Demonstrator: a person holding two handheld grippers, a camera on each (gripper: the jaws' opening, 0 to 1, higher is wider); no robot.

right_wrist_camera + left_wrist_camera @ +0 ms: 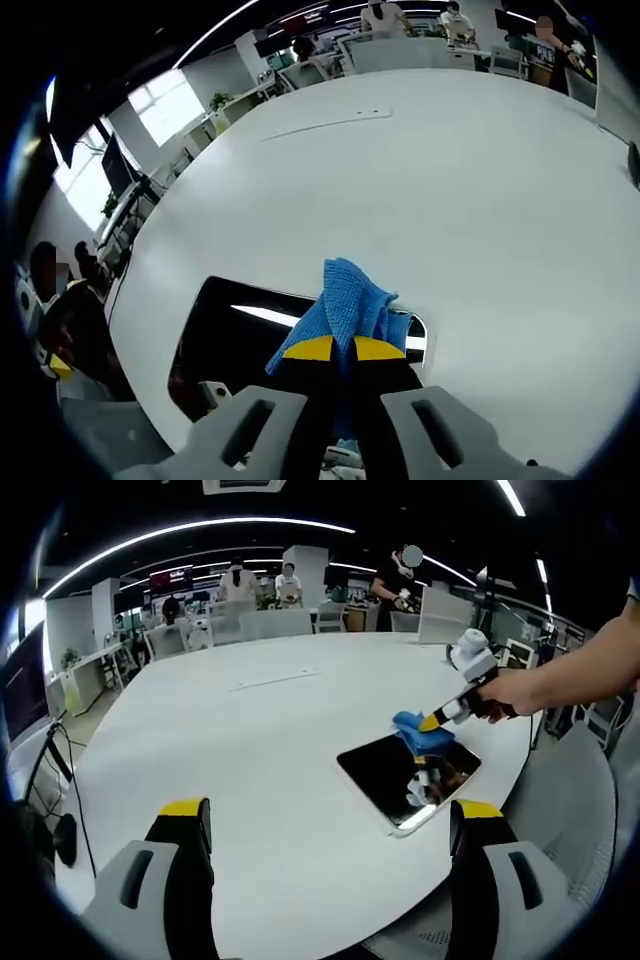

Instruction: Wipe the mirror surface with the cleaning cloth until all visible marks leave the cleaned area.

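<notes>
A large open-plan office with ceiling light strips surrounds a wide round white table (260, 740), at whose far side several people sit or stand among desks. On the table, near its edge, lies a flat rectangular dark mirror with rounded corners (405, 775), its glass reflecting ceiling lights.

In the left gripper view, the left gripper (330, 825) hovers above bare tabletop, well apart from the mirror; its two yellow-tipped grey jaws stand wide apart with nothing between them.

The right gripper (344, 348) has its yellow-tipped jaws pressed together on a crumpled blue textured cleaning cloth (350, 300). The cloth rests on the mirror's surface near one long edge and slightly overlaps onto the table. In the left gripper view, a person's hand (500, 695) holds this gripper, angled down toward the mirror. Marks on the glass cannot be told apart from reflections.
</notes>
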